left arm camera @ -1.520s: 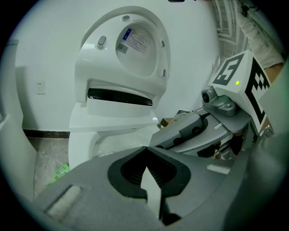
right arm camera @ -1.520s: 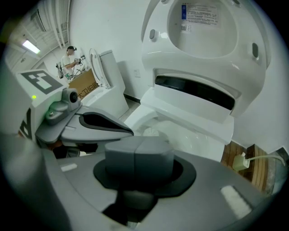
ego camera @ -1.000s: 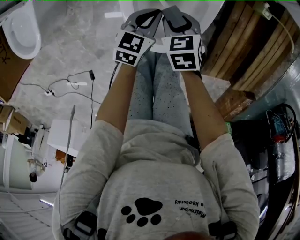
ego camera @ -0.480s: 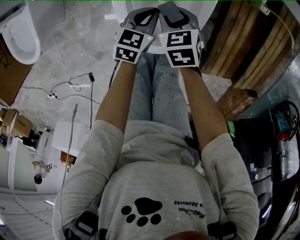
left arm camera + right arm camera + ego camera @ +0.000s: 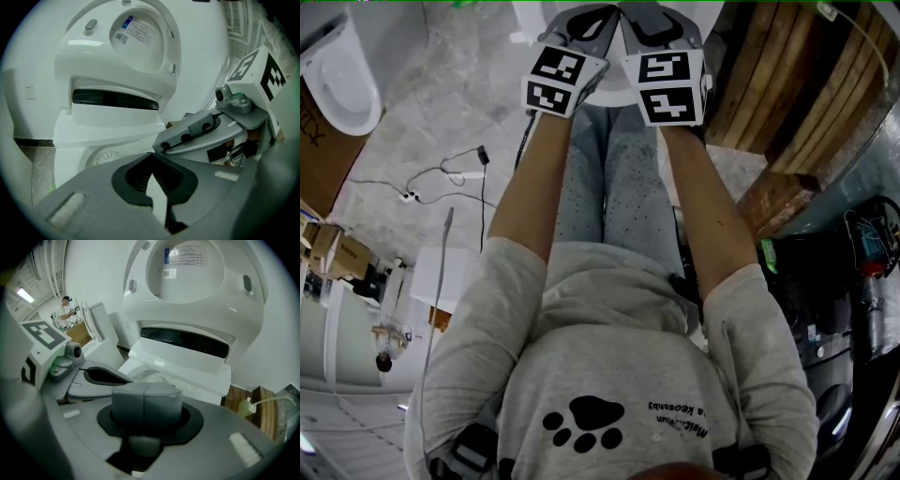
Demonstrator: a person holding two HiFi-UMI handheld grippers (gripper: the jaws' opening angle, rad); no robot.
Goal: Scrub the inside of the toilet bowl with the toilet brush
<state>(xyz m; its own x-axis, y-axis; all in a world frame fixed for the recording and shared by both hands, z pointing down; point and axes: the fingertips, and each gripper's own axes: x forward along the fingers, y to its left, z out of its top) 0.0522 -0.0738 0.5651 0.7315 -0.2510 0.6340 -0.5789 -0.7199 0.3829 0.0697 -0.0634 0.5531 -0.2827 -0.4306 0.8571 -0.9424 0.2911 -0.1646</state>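
Note:
The white toilet (image 5: 117, 75) stands straight ahead with its lid (image 5: 192, 268) raised. Its bowl (image 5: 101, 157) is partly in sight, and something pale and crinkled lies in it (image 5: 152, 376). No toilet brush shows in any view. Both grippers are held side by side in front of the toilet (image 5: 614, 92). My left gripper (image 5: 581, 11) (image 5: 152, 176) is open by a narrow wedge, with nothing between its ribbed pads. The right gripper (image 5: 642, 9) (image 5: 146, 390) is shut, pads pressed together, holding nothing. Each appears in the other's view: the right gripper (image 5: 206, 131), the left gripper (image 5: 101, 376).
A second toilet (image 5: 342, 70) and a cardboard box (image 5: 319, 141) stand at the left. Cables (image 5: 441, 169) lie on the grey floor. Wooden slats (image 5: 787, 84) and dark equipment (image 5: 853, 281) are at the right. A pale bottle (image 5: 246, 406) sits by the toilet's base. A person (image 5: 63, 310) stands far back.
Both grippers have shifted a little forward toward the toilet, staying side by side. Their jaws look unchanged.

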